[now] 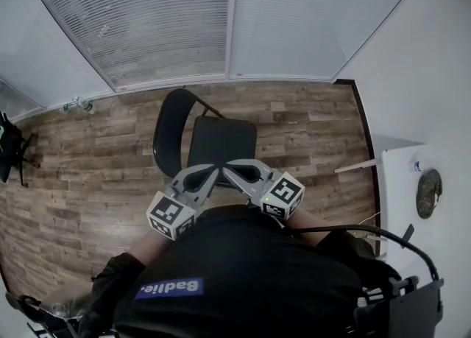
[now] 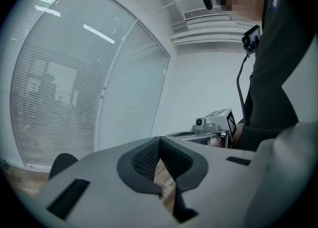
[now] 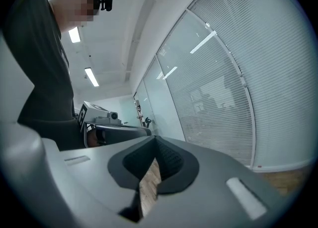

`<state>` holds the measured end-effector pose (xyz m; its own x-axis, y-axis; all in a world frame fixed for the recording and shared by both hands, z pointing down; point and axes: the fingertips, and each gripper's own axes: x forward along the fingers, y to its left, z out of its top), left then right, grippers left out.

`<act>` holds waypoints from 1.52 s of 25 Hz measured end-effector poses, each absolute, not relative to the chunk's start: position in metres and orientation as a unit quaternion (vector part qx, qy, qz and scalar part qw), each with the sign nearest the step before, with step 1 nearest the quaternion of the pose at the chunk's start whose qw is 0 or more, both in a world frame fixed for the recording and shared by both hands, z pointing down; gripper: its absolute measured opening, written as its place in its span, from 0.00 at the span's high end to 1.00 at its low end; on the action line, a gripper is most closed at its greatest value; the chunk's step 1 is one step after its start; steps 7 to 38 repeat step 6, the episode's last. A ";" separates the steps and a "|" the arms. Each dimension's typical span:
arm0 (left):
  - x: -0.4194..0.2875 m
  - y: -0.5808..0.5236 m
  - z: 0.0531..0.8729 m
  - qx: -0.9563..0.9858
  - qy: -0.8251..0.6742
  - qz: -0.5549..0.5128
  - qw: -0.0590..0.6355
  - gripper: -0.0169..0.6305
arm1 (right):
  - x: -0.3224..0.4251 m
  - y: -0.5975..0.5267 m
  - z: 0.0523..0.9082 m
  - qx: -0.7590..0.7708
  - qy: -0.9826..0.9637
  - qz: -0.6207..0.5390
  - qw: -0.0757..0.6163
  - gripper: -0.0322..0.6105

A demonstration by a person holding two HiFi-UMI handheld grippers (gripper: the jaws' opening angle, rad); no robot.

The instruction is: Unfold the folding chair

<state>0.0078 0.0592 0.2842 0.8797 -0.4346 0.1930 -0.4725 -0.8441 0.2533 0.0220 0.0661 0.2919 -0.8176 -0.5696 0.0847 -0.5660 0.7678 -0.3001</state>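
Folding chair [image 1: 212, 140] is standing open on the wooden floor [image 1: 88, 160], mid-frame.
Just below it, left gripper [image 1: 210, 176] and right gripper [image 1: 234, 171] are hovering, jaws pressed together, gripping nothing.

Folding chair [image 1: 219, 143] on floor [image 1: 88, 160], blinds [image 1: 162, 20] behind it, table [image 1: 401, 204] at right

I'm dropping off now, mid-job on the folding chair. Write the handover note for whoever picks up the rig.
Left gripper: shut, empty, held in front of the chest.
Right gripper: shut, empty, its tip close to the left one's.
Folding chair: on the wooden floor just ahead, seat down, backrest up. Neither gripper touches it.
Done: the chair looks unfolded.
Left: probably nothing, except perhaps checking that the seat is fully down.
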 end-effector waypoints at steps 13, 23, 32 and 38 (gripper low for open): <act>0.005 0.060 0.284 0.957 -0.239 0.066 0.149 0.97 | 0.021 0.066 0.293 -0.305 0.938 -0.164 0.003 0.95; 0.005 0.060 0.284 0.957 -0.239 0.066 0.149 0.97 | 0.021 0.066 0.293 -0.305 0.938 -0.164 0.003 0.95; 0.005 0.060 0.284 0.957 -0.239 0.066 0.149 0.97 | 0.021 0.066 0.293 -0.305 0.938 -0.164 0.003 0.95; 0.005 0.060 0.284 0.957 -0.239 0.066 0.149 0.97 | 0.021 0.066 0.293 -0.305 0.938 -0.164 0.003 0.95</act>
